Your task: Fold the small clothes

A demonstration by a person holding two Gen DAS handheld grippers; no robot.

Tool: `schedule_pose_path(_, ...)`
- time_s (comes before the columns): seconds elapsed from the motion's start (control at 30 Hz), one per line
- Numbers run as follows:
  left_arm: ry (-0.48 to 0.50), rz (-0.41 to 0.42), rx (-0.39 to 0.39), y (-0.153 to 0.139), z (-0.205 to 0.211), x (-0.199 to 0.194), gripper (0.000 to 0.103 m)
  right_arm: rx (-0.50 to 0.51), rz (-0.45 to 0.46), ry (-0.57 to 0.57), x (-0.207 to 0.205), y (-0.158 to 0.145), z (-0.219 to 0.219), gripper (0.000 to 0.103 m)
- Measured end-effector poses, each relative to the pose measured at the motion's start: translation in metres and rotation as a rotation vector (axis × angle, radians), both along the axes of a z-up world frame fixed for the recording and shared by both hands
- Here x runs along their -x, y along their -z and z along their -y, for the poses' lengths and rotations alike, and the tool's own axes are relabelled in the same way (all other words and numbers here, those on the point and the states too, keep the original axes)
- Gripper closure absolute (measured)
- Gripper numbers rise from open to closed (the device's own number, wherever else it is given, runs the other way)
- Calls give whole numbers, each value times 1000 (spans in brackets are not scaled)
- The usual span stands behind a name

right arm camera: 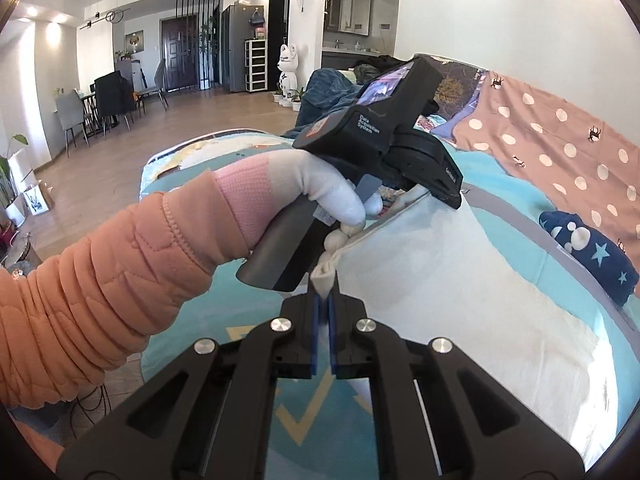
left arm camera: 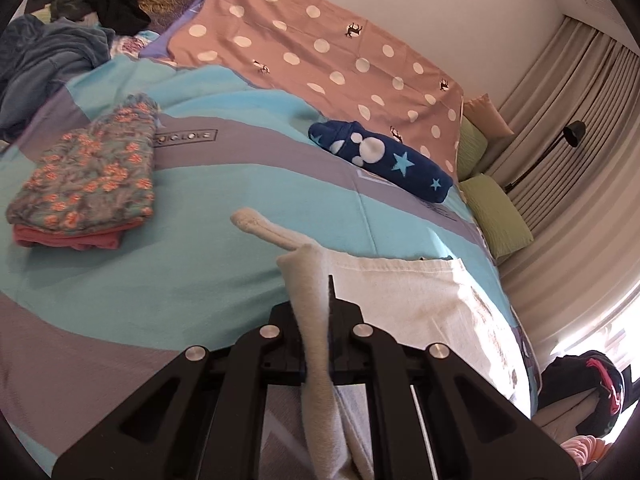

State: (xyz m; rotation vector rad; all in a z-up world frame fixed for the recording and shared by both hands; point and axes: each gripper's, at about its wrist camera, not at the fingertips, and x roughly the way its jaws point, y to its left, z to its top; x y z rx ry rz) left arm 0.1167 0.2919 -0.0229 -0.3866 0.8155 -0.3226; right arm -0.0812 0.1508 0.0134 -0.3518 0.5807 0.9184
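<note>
the white cloth [left arm camera: 404,292] ran under the left gripper's fingers [left arm camera: 348,320] and off the bottom edge. the small print on the bedspread [left arm camera: 188,136] was too blurred to read.

The left wrist view sits just behind the left tool [left arm camera: 330,292], close above the bed [left arm camera: 200,272], and faces along it and slightly down, toward the polka-dot cover [left arm camera: 320,52], the wall and the curtains [left arm camera: 560,92] at right. The right wrist view sits just behind the right tool [right arm camera: 325,292], also near the bed and tilted down, but faces across it toward the open living room [right arm camera: 160,92], with the gloved left hand [right arm camera: 320,188] and its device close in front. Both views share the bed, the white cloth [left arm camera: 408,292], the polka-dot cover and the navy star-patterned bundle [left arm camera: 384,160].
</note>
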Motion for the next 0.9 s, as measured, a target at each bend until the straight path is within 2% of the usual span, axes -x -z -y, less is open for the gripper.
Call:
schedule_pose_path(0.17,28,17,-27,-12,16,-3,97,-51,-30,70,-5,-9,26,99)
schedule_pose_path(0.4,76,5,-59,-23,60,-22,97,-130,-71,167,-16,-19,74,99)
schedule_pose_path(0.6,92,-40,-73,-22,89,-43,97,-179,-63,257,-19,-21,117,99)
schedule_pose_path(0.9,102,-60,-77,-18,128,-54,97,-249,-131,359,-27,-13,173,100)
